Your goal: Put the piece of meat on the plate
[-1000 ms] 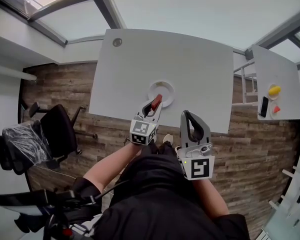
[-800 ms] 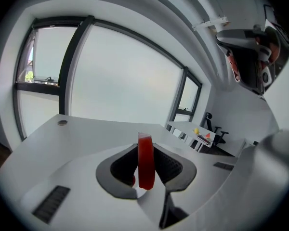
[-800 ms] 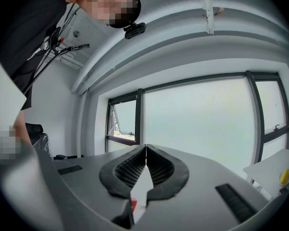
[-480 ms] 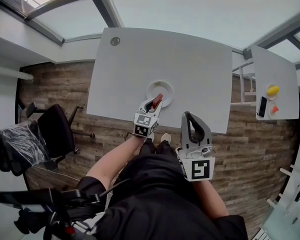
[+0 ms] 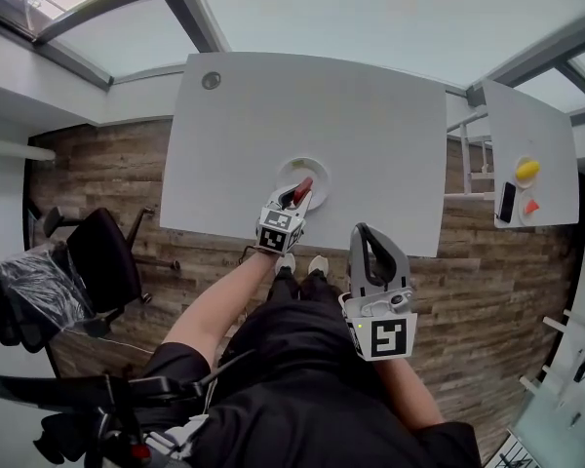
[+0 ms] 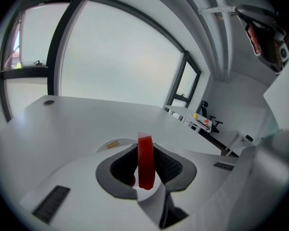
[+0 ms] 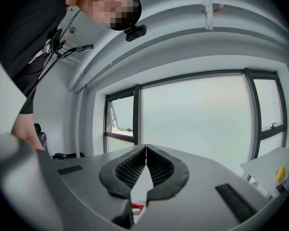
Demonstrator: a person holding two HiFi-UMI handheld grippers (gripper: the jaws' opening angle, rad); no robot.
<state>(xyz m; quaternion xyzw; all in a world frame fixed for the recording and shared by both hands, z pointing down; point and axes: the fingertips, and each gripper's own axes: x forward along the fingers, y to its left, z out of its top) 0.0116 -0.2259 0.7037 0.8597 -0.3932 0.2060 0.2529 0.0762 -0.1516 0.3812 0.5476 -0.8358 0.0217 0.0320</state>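
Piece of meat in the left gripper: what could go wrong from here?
1. The left gripper pinches the piece of meat as a thin slab on edge; released like that, it might topple over the rim of the plate.
2. The plate sits near the front edge of the table, so a bump from the jaws could push it off.

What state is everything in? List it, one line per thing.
piece of meat: clamped upright between the left jaws, over the plate, not released.
plate: flat on the table, no meat lying on it.
left gripper: shut on the piece of meat.
right gripper: jaws together, empty, held short of the table.
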